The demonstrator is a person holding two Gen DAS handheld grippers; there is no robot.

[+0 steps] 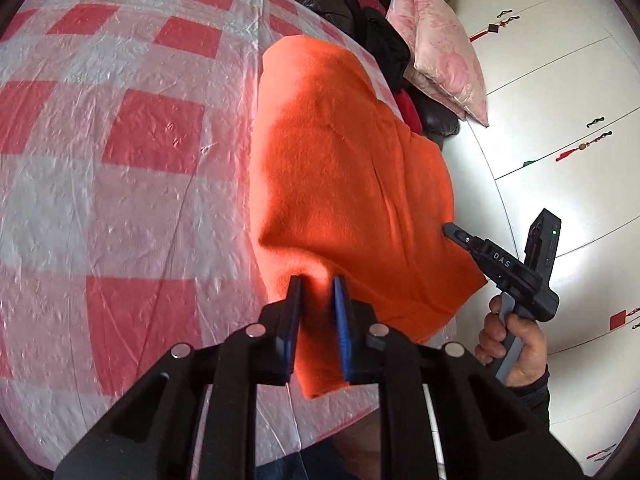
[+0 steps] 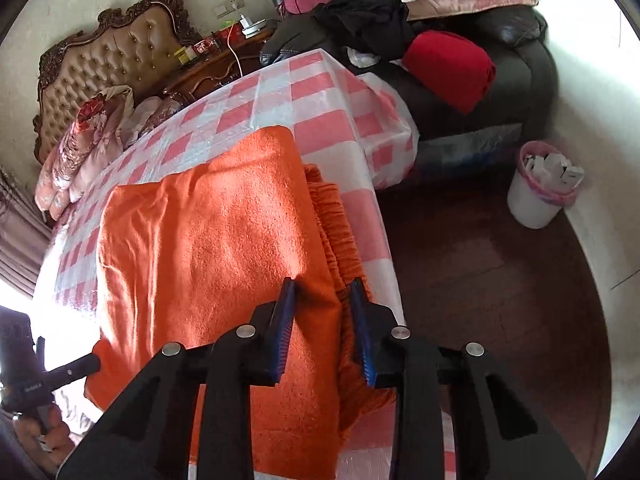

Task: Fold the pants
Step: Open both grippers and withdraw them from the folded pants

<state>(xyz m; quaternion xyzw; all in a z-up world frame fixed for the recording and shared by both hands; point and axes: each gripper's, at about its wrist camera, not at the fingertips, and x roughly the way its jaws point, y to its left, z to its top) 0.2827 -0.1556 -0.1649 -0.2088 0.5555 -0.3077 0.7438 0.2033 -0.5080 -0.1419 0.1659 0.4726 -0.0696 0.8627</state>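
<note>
Pants [image 1: 344, 168]: orange, fleecy fabric, folded into a thick rectangular stack. They lie flat on the red-and-white checked surface [image 1: 120, 128], close to its near edge. The gathered elastic waistband [image 2: 336, 232] protrudes from beneath the top layer on 1 side. Shallow creases cross the top layer.
</note>
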